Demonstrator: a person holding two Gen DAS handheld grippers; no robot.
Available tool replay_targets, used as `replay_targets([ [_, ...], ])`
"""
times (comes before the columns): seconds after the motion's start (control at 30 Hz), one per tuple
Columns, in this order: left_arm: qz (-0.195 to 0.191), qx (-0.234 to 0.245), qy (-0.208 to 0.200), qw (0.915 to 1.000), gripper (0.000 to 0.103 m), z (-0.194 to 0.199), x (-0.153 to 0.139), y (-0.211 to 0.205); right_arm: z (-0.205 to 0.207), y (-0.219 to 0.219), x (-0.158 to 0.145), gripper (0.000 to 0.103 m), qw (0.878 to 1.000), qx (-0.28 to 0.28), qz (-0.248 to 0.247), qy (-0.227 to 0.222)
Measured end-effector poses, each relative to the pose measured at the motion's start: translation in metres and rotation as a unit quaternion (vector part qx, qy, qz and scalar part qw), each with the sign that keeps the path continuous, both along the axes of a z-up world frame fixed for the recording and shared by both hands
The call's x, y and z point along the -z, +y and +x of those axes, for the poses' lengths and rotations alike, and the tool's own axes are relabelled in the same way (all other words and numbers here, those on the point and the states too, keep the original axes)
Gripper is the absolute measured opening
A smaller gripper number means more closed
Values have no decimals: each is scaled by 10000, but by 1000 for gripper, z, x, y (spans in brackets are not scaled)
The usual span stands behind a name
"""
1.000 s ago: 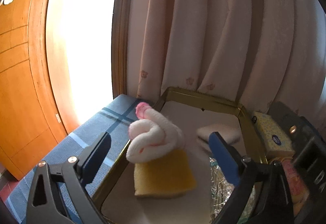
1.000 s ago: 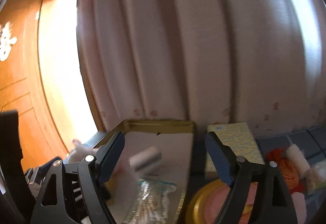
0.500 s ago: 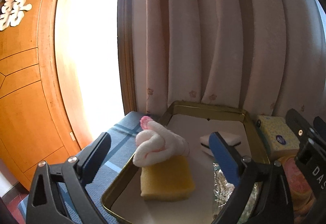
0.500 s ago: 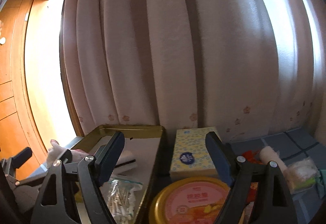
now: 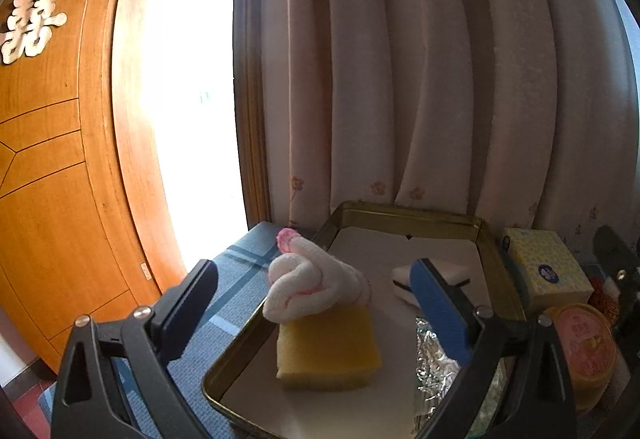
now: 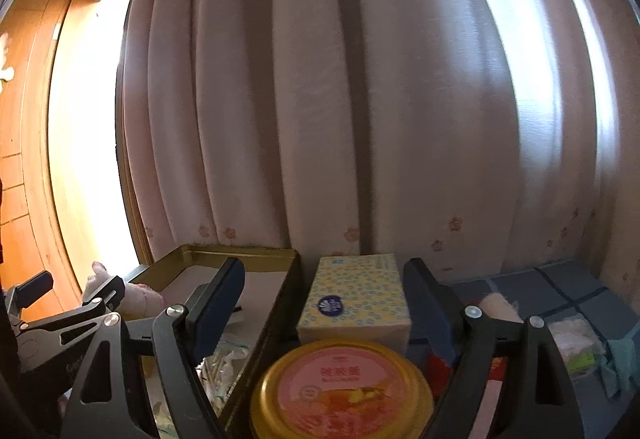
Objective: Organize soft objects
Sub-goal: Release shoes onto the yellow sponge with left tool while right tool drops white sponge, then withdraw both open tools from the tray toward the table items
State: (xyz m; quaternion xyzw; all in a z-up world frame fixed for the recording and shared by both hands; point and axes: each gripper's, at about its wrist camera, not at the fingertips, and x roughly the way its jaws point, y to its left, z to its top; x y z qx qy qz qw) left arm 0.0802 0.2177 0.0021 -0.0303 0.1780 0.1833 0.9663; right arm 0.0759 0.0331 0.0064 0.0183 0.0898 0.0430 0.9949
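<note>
A white and pink rolled towel (image 5: pixel 312 287) lies on a yellow sponge (image 5: pixel 328 347) inside a gold tray (image 5: pixel 408 209) lined in white. Further back in the tray rests a white sponge (image 5: pixel 440 273) with a dark layer. My left gripper (image 5: pixel 314 271) hovers short of the tray's near corner, open, its fingers apart from the towel. My right gripper (image 6: pixel 326 271) is open too, held above a yellow tub with a pink lid (image 6: pixel 344 387) and facing a yellow tissue pack (image 6: pixel 356 299). A white roll (image 6: pixel 500 307) and a teal cloth (image 6: pixel 620 359) lie at the right.
A foil bag (image 5: pixel 436 351) and a clear bag of cotton swabs (image 6: pixel 224 363) sit in the tray's near right part. A checked blue cloth (image 5: pixel 236 279) covers the surface. Pink curtains (image 6: pixel 360 99) hang close behind, and a wooden door (image 5: pixel 52 179) stands at the left.
The left gripper has drawn back from the towel and sponge, so more of the tray shows. The right gripper has swung right, from the tray to the tissue pack and tub.
</note>
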Motion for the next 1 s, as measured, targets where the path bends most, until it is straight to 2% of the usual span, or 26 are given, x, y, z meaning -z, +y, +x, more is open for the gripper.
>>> replay_targets([
  [0.3,25,17,20,10000,98,-3,1,-8,-20,-12,-4,83,9989,173,-193,-386],
  [0.63,11,79,-12,10000,98,-18,1,-27,-41,-31,-7,83,9958,349,-188,-825],
  [1.0,39,378,3,9993,98,-26,0,-57,-58,-49,-9,83,9906,568,-448,-1162],
])
